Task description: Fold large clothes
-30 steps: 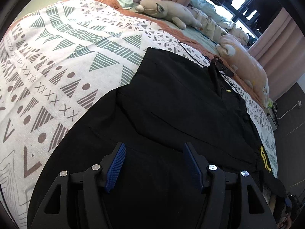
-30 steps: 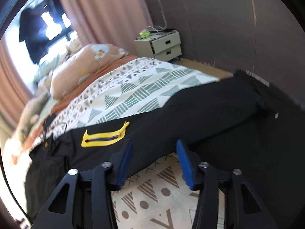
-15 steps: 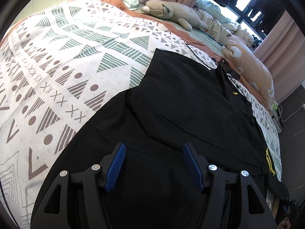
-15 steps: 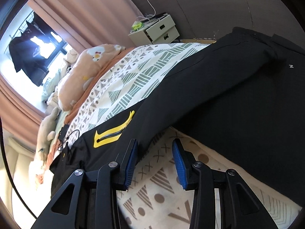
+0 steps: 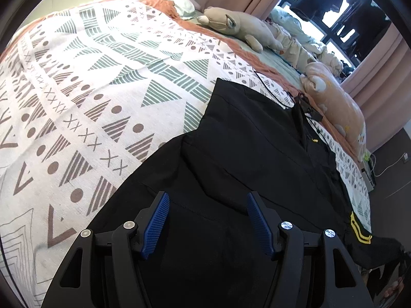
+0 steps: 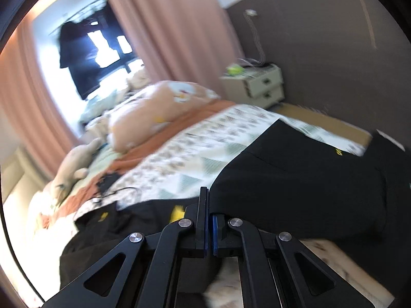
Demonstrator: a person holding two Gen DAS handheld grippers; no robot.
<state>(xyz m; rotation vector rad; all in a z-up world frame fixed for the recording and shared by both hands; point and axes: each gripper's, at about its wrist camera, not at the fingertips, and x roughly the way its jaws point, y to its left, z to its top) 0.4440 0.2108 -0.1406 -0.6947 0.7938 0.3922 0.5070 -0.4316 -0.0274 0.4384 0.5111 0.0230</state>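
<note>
- Your left hand-held gripper (image 5: pixel 207 222) hangs over the black garment (image 5: pixel 246 159) with its blue pads (image 5: pixel 156 224) spread wide and nothing between them.
- To its left the bed (image 5: pixel 77 82) shows a white cover printed with grey-green and brown triangles, dots and crosses; an orange blanket (image 5: pixel 239 48) edges the far side of it.
- The garment lies spread flat across the bed, running from under the left gripper toward the far right, with a yellow mark (image 5: pixel 359 231) near its right end.
- A thin black cable (image 5: pixel 272 95) crosses the cover just beyond the garment's far edge.
- Along the far side lie a beige plush toy (image 5: pixel 239 25), rumpled bedding and a peach pillow (image 5: pixel 336 105).
- Behind them is a bright window (image 5: pixel 331 12) with dark clothes hanging in it, flanked by pink curtains (image 5: pixel 380 77).
- Your right hand-held gripper (image 6: pixel 207 218) is closed tight on a black fold of the garment (image 6: pixel 295 179), which rises in a hump from the pinch toward the right; this view is motion-blurred.
- A yellow patch (image 6: pixel 177 211) on the garment shows just left of the closed fingers, and a small yellow logo (image 6: pixel 339 152) sits on the raised part.
- Past the bed's far corner stands a pale nightstand (image 6: pixel 259 84) with two drawers and a green object on top, against a dark grey-brown wall (image 6: pixel 321 38) where a white cable hangs from a socket.
</note>
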